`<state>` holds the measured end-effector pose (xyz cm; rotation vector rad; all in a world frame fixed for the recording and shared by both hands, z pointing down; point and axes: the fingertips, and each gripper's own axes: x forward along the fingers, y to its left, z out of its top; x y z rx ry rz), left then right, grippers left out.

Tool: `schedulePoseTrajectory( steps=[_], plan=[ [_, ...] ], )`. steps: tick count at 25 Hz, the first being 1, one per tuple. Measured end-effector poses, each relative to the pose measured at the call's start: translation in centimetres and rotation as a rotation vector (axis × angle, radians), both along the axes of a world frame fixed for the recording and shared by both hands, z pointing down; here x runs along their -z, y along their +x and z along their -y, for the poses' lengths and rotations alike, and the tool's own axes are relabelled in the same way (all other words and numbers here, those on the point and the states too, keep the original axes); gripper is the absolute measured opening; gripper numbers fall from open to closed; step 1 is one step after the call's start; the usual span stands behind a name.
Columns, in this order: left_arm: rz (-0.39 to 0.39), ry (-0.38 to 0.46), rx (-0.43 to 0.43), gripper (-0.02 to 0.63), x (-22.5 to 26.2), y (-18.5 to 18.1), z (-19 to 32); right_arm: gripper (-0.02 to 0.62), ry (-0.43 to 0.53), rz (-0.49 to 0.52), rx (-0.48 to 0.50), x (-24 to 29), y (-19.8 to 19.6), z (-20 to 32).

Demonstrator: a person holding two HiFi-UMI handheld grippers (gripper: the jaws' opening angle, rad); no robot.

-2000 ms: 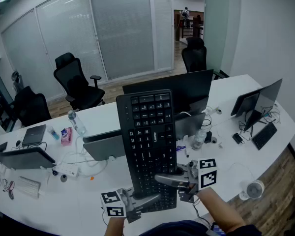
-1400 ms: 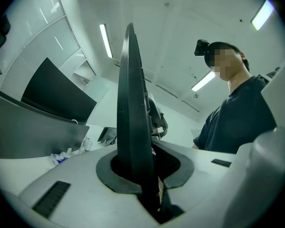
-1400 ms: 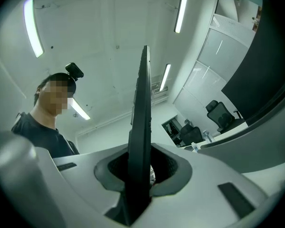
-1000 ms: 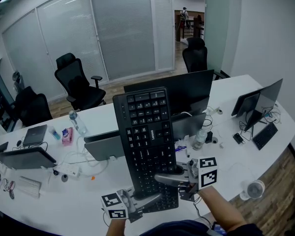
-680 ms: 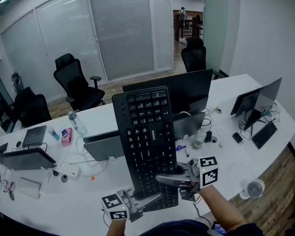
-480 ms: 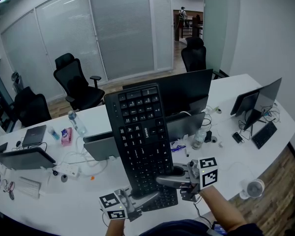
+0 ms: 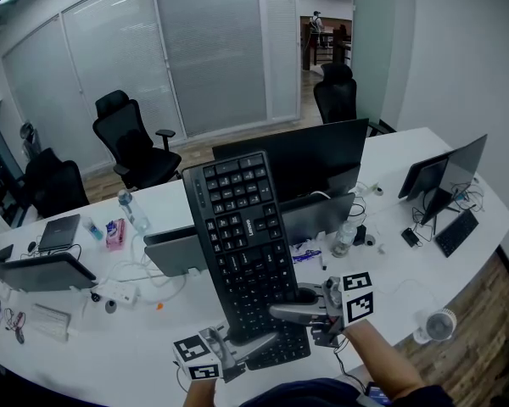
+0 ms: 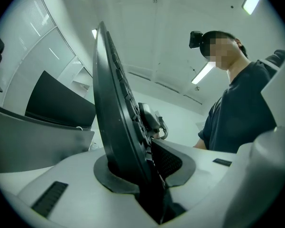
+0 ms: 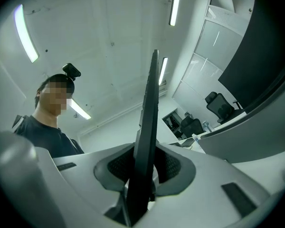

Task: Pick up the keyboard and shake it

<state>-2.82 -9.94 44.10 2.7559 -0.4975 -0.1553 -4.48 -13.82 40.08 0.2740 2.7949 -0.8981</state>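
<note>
The black plastic keyboard [image 7: 242,244] is in the air in front of the wide black monitor [image 7: 310,155]. It stands almost on its short end, with the upper end leaning a little to the left of the monitor and the lower end close to the person. Only this lower end is gripped. The left hand-held gripper [image 7: 253,343] is clamped across its thickness at one bottom corner, and the right hand-held gripper [image 7: 284,310] is clamped at the other, each with one pad on the key side and one on the back. The jaws of the left one have just been opening a little, with the keyboard [image 8: 114,103] between them, so I judge this hold to be the weaker one. The main danger is a slip. Nearly all of the long body stands above the two grips (a long lever), and a strong shake could turn it between the pads or pull it out of the looser side. It would then fall on the white curved bench [image 7: 127,346] in front of the monitor, where a grey laptop [image 7: 187,251] and a small clear bottle [image 7: 343,240] stand. A wide swing could also bring the top end against the monitor. The pads pressing on the keys may loosen a keycap.
</note>
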Motion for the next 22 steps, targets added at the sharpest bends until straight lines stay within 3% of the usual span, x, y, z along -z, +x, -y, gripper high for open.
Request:
schedulePoseTrajectory(
  steps=[19, 22],
  plan=[
    [0.000, 0.016, 0.029, 0.101, 0.3, -1.8, 0.2, 0.095, 0.019, -0.048, 0.051, -1.3, -0.9, -1.6],
    [0.002, 0.018, 0.026, 0.101, 0.1, -0.8, 0.7, 0.095, 0.035, -0.062, 0.062, -1.6, -0.6, -1.3]
  ],
)
